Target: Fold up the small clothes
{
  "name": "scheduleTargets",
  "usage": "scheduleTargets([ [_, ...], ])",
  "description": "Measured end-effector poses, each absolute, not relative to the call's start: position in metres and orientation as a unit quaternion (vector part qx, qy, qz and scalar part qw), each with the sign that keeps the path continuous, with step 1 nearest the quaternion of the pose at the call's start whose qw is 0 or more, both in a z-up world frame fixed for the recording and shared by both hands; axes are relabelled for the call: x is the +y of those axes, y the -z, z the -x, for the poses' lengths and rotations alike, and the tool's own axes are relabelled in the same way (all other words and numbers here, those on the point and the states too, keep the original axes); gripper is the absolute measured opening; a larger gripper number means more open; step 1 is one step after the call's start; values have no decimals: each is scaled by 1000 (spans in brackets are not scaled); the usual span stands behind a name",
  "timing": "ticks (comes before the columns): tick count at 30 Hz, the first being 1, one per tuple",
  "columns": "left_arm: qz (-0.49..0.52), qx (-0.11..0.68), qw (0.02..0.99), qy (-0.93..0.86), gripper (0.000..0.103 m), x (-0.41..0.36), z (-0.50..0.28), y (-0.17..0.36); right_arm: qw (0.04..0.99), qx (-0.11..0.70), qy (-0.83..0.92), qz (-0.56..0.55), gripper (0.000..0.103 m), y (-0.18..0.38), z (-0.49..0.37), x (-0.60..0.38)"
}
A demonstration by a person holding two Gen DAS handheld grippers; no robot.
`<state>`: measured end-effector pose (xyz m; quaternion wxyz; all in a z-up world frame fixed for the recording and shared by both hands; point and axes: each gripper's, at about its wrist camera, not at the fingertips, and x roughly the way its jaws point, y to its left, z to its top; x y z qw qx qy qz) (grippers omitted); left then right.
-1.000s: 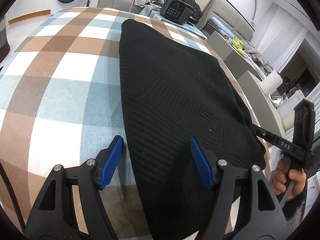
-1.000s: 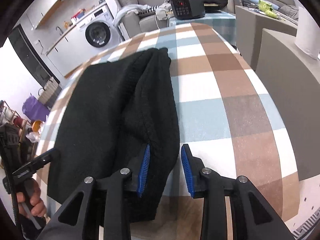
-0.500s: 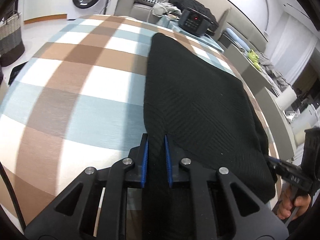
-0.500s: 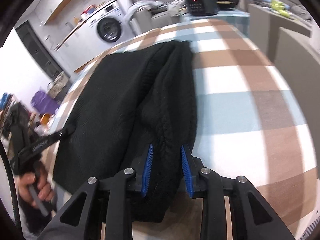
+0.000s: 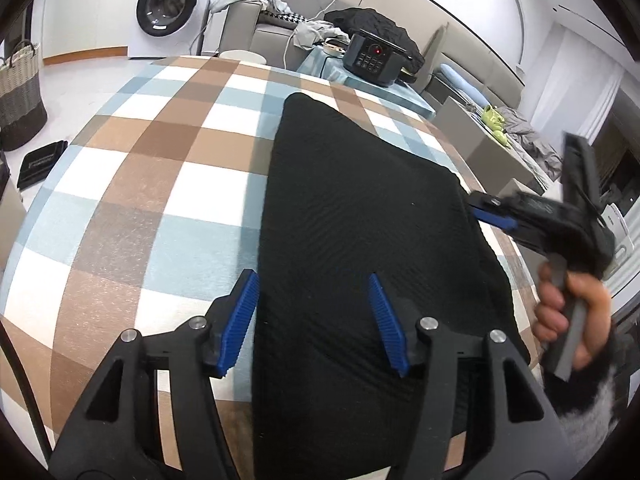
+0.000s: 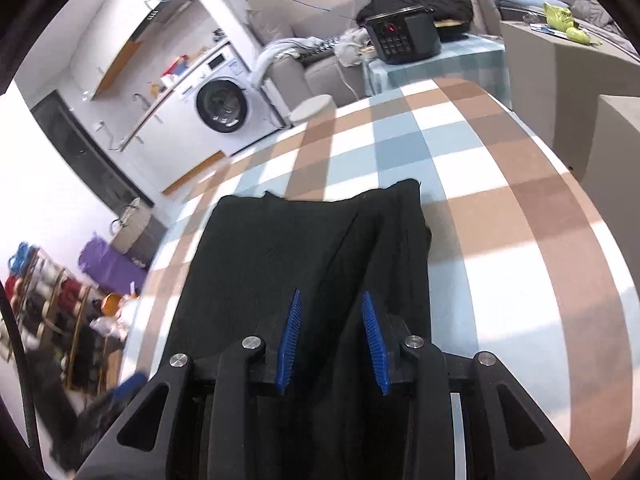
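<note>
A black knit garment point(image 5: 360, 216) lies flat on the checked tablecloth point(image 5: 152, 184), running away from me. My left gripper point(image 5: 314, 308) is open and empty, its blue pads spread over the garment's near left edge. My right gripper point(image 6: 331, 330) hangs over the garment point(image 6: 280, 248) with its blue pads partly apart and dark knit fabric between them; I cannot see whether they press on it. In the left wrist view the right gripper point(image 5: 486, 210) sits at the garment's right edge, held by a hand point(image 5: 568, 312).
A black appliance with a red light point(image 5: 374, 58) stands on a small table beyond the far edge. Grey sofas point(image 5: 264, 28), a washing machine point(image 5: 166, 6) and a woven basket point(image 5: 18, 96) surround the table. A grey cabinet point(image 6: 580, 64) stands at the right.
My left gripper shut on the garment's near edge half a second ago and has opened again. My right gripper has lifted and moved over the garment, its pads wider apart. The garment looks shorter.
</note>
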<state>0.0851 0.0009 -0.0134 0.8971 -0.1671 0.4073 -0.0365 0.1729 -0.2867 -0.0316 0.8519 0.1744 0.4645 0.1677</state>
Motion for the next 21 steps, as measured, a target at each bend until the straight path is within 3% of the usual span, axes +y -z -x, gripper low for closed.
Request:
scheduleTargets([
  [12,175,404,897,33,54,-5,-86,13,852,469,-174,-152,33,35,-191,-268],
  [16,174,409,895,35,54,-7,-89,15,830,507,-174,-152,33,54,-203,-261],
  [18,174,406,896,38,54,-7,-89,13,831,502,-168,-169,22,58,-209,-264],
  [19,173,405,897,38,54,-8,-89,12,837,496,-164,-161,6,54,-210,-262],
  [21,173,400,899,40,54,-8,-88,9,853,465,-185,-147,6,37,-211,-258],
])
